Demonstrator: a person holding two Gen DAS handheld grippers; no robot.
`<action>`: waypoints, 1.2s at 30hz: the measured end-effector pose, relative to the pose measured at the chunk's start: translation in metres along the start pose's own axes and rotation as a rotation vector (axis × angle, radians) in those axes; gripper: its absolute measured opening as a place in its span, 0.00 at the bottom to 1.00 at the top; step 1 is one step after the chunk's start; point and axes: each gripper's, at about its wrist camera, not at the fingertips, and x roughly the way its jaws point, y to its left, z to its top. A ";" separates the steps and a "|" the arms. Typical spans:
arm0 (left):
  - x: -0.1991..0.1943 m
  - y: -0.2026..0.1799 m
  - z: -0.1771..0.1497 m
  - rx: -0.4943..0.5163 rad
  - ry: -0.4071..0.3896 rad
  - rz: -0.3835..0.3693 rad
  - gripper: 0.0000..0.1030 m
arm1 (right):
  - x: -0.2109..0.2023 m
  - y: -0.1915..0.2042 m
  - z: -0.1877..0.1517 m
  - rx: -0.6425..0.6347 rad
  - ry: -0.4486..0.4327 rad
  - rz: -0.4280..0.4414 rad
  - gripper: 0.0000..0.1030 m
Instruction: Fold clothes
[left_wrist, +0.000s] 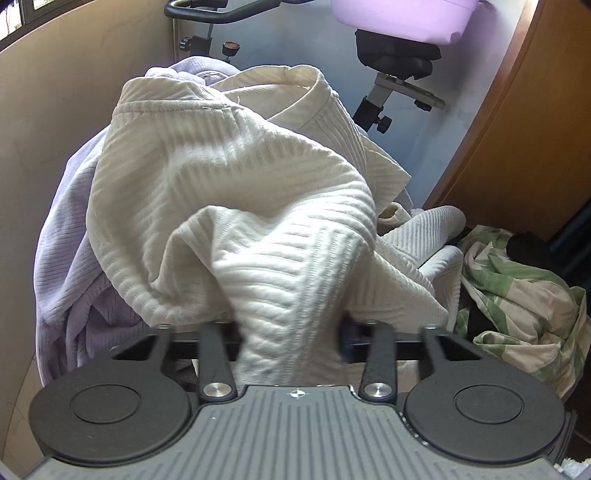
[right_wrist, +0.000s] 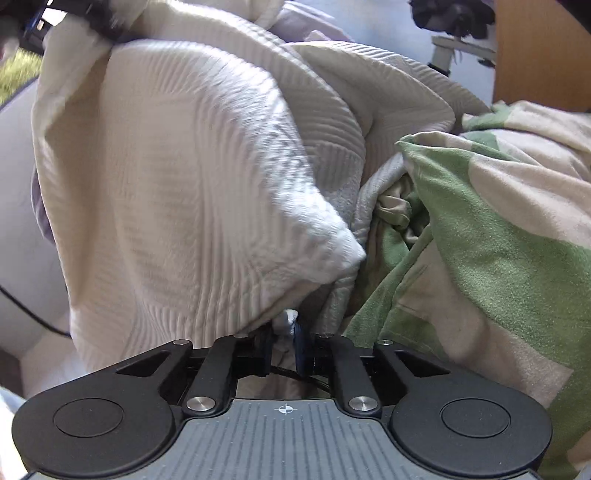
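The left gripper (left_wrist: 291, 332) has a thick bunch of the white ribbed top (left_wrist: 229, 177) between its fingers, which stand partly apart around the cloth. The top hangs up in front of a pale purple garment (left_wrist: 62, 236). The right gripper (right_wrist: 282, 339) is pinched nearly closed on a small bit of the same white top (right_wrist: 177, 177). A green and cream cloth (right_wrist: 480, 229) lies just beside it on the right. An exercise bike (left_wrist: 391, 74) stands behind.
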 end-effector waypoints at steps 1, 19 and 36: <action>0.000 0.000 0.000 0.003 -0.002 0.004 0.16 | -0.006 -0.004 0.002 0.045 -0.026 0.018 0.07; -0.072 0.037 0.039 -0.175 -0.320 -0.059 0.09 | -0.115 -0.014 0.108 0.120 -0.523 0.201 0.05; -0.016 0.116 0.025 -0.494 -0.178 0.034 0.10 | -0.080 -0.005 0.037 0.034 -0.194 0.006 0.35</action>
